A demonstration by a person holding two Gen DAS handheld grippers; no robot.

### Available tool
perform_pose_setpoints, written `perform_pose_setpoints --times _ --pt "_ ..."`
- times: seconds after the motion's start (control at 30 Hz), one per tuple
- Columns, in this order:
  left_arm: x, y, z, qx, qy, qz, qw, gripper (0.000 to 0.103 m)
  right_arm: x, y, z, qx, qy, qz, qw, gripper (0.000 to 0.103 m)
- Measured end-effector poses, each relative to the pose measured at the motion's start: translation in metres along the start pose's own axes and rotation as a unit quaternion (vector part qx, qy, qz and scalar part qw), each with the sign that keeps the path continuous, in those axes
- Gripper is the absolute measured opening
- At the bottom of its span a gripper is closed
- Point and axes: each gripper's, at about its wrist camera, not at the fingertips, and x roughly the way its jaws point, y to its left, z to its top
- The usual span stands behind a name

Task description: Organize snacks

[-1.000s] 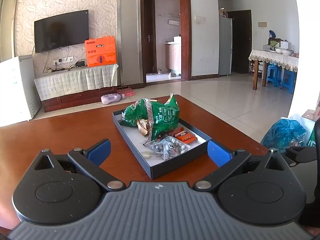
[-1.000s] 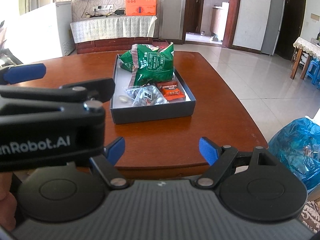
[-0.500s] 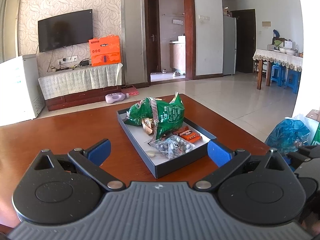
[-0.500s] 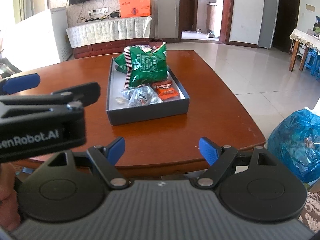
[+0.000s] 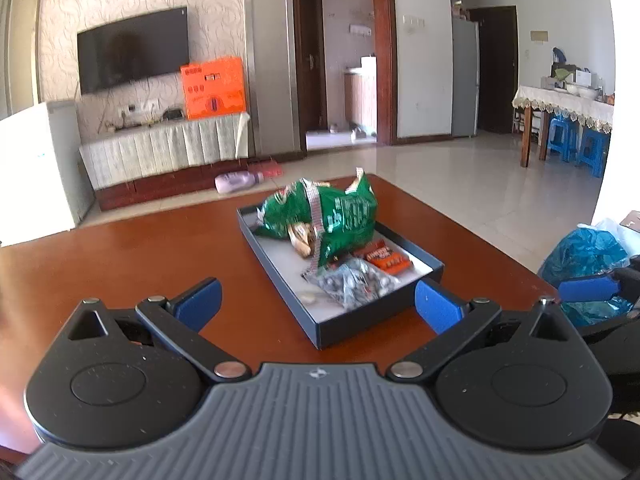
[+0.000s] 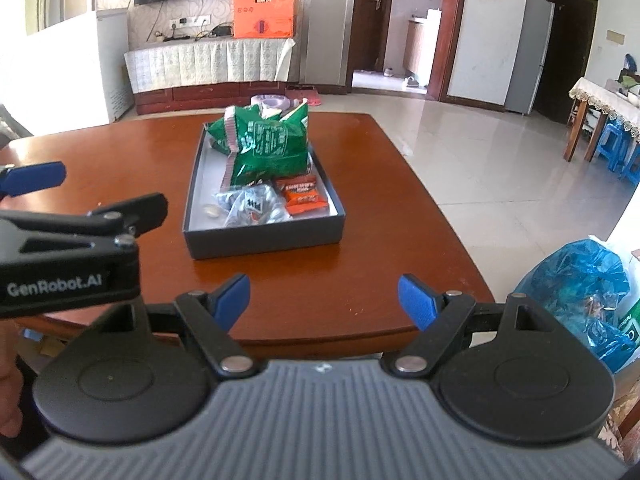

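My left camera looks along its fingers, tilted slightly down across the wooden table toward the TV wall, the snack tray close ahead. My right camera sits further back beyond the table's near edge, tilted more steeply down. Both share the tray and table.

"GenRobot.AI" in white letters on the black side of the left gripper, seen from the right wrist view. Print on the green bag, orange packet, clear packet and orange box: too blurred to read. Nothing else legible.
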Motion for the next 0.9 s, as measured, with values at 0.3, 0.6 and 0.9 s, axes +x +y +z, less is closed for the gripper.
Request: perform_pose_setpoints --times 0.3,0.6,0.9 --pt "0.008 -0.002 -0.001 0.009 0.044 0.014 0.9989 0.103 0.013 0.006 0.000 -0.002 0.020 0.003 1.000 0.083" --pt "0.035 0.013 0.001 0.029 0.070 0.030 0.9967 0.103 0.031 -0.001 0.007 0.006 0.033 0.001 0.999 0.083" --pt "0.059 0.015 0.002 0.033 0.079 0.022 0.9961 0.103 0.046 -0.008 0.012 0.017 0.053 -0.007 0.998 0.083"
